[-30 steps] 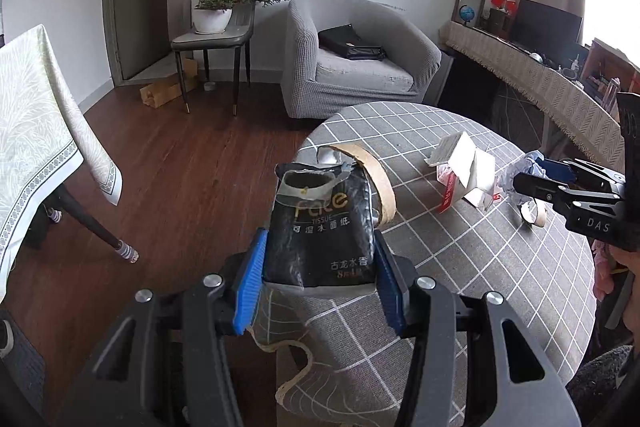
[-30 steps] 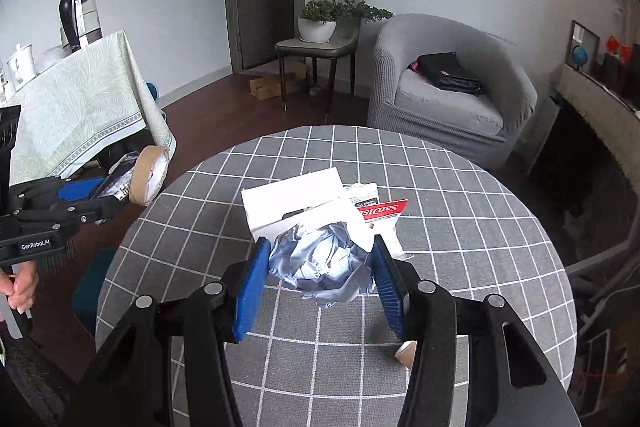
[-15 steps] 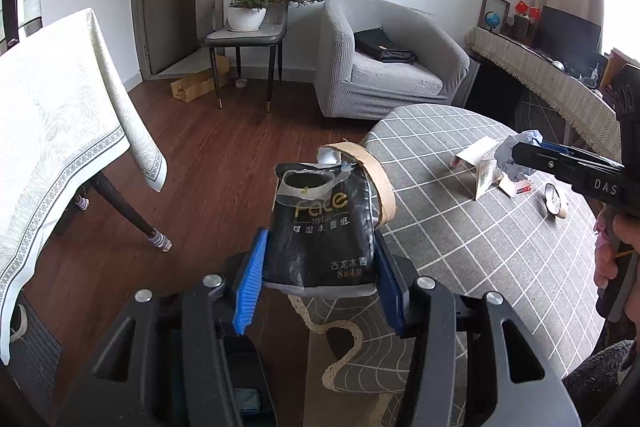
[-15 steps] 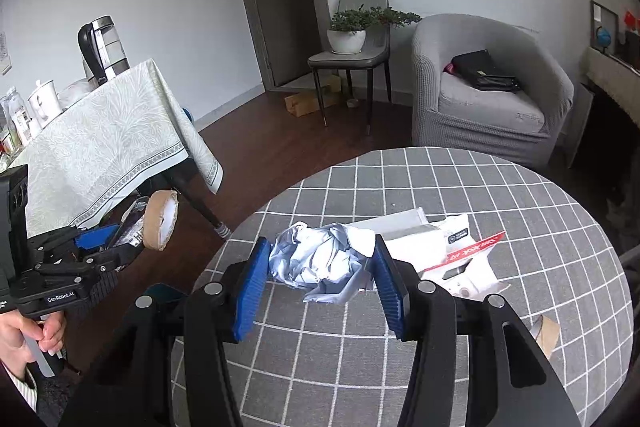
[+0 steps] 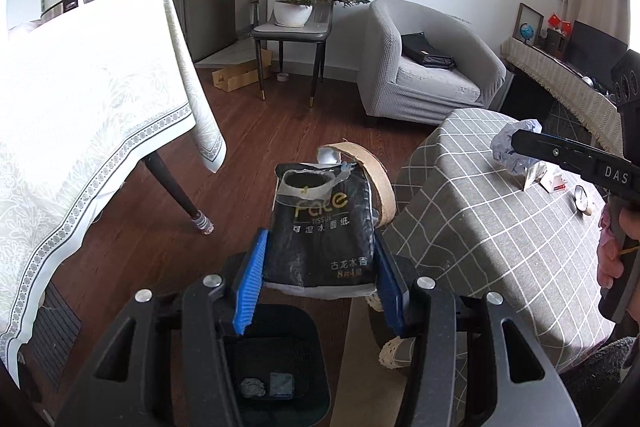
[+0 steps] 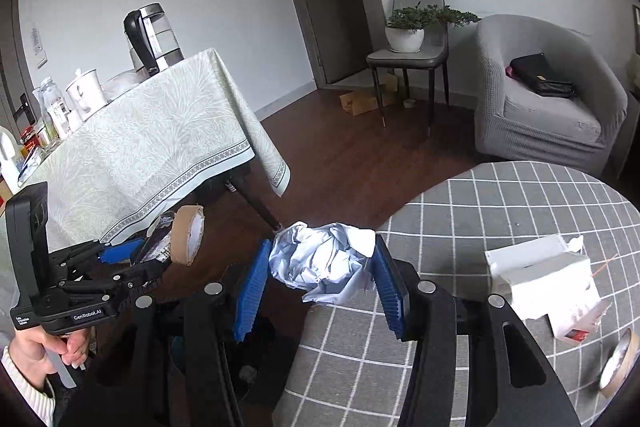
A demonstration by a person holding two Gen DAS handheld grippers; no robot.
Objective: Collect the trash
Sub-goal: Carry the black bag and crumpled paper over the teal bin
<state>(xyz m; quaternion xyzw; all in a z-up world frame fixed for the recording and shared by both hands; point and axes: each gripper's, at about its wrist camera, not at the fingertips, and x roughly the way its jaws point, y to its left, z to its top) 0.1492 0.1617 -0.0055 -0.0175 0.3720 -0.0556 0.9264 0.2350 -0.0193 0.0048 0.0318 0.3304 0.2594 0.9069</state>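
My left gripper [image 5: 320, 279] is shut on a black tissue pack [image 5: 322, 227] with a brown tape roll [image 5: 378, 179] hanging behind it. Both hang over the floor, just above a black bin [image 5: 276, 359] that holds a grey paper wad and a small blue piece. In the right wrist view the same left gripper [image 6: 160, 259] shows at the left with the tape roll [image 6: 188, 239]. My right gripper [image 6: 320, 279] is shut on a crumpled pale blue-white paper [image 6: 320, 259] at the round table's left edge. The bin [image 6: 256, 363] lies dark below it.
The round table with a grey checked cloth [image 6: 500, 207] bears a torn white box [image 6: 548, 279] and a tape roll [image 6: 618, 363]. A cloth-covered table [image 5: 80, 99] with a kettle [image 6: 150, 35] stands at the left. A grey armchair [image 5: 428, 67] and a chair with a plant [image 5: 300, 15] stand behind.
Both grippers have swung left off the round table with their loads. The tissue pack now hangs over the floor above the bin, which has come into view; the crumpled paper has reached the table's edge.
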